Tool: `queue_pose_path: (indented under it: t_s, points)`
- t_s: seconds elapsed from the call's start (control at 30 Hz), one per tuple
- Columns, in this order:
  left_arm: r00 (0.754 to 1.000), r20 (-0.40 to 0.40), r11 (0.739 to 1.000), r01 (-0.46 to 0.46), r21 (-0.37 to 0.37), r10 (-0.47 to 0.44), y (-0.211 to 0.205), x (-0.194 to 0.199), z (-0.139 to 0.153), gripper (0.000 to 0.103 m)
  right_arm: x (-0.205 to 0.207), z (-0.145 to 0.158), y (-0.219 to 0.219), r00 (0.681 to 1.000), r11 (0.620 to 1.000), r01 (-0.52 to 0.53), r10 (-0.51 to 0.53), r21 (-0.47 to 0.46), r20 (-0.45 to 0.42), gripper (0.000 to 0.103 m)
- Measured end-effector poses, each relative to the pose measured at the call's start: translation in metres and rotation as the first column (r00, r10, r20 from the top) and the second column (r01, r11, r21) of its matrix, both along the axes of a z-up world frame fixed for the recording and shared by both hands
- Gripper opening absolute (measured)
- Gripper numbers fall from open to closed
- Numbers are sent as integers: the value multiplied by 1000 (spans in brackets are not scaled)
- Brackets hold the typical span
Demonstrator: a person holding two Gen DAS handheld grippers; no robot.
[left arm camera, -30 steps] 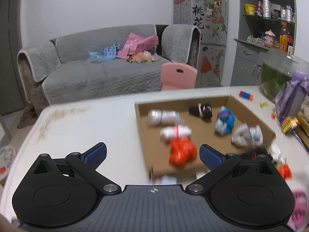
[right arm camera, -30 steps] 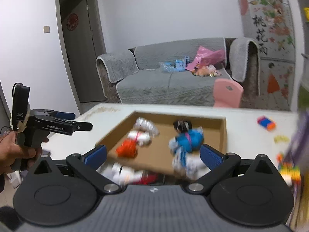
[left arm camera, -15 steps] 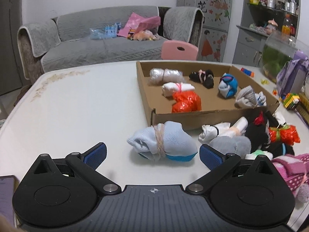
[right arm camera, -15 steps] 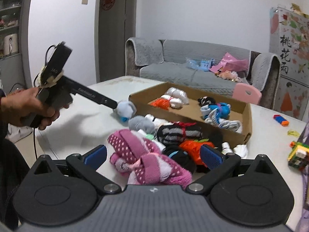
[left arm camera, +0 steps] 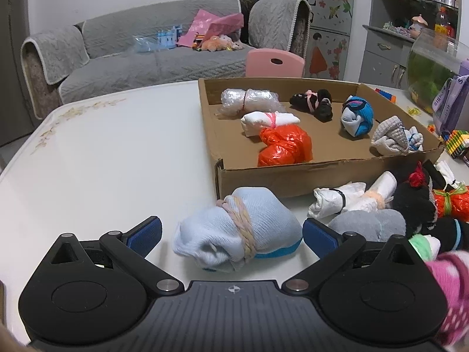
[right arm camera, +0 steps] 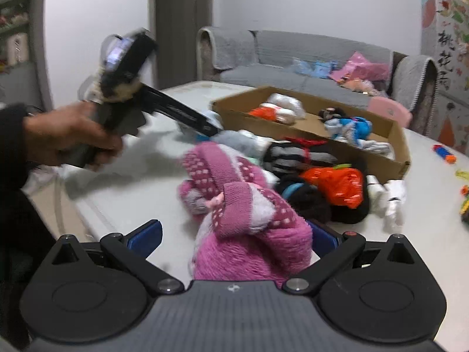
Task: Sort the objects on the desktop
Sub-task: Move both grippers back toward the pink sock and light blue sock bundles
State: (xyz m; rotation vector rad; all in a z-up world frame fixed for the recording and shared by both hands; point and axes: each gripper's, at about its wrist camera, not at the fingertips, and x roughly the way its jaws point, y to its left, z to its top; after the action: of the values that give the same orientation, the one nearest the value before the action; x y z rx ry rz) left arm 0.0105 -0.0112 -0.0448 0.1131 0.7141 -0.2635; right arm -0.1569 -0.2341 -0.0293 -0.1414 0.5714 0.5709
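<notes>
A light blue sock bundle tied with a beige band lies on the white table, just short of the cardboard box. My left gripper is open, one finger on each side of the bundle. In the right wrist view a hand holds that gripper, its tips at the blue bundle. My right gripper is open around a pink dotted sock bundle, which hides part of its right finger. The box holds several tied bundles.
A pile of bundles lies in front of the box: white, grey, black, orange. A coloured block toy and a fish tank stand at the right. The table edge runs close on the left.
Both grippers have come lower and closer to the pile. The light blue bundle now lies between my left fingers and the pink bundle between my right fingers. Both stay open.
</notes>
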Motion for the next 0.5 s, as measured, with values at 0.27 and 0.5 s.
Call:
queue_pose_path:
  t_s: [0.27, 0.5]
  points:
    - [1000, -6, 1000, 1, -9, -2, 2, 4, -2, 103, 15, -2, 3, 1000, 1000, -3, 3, 25, -18, 103]
    - [1000, -8, 1000, 8, -18, -8, 1, 8, -5, 103, 18, -12, 12, 998, 1000, -20, 21, 18, -53, 90]
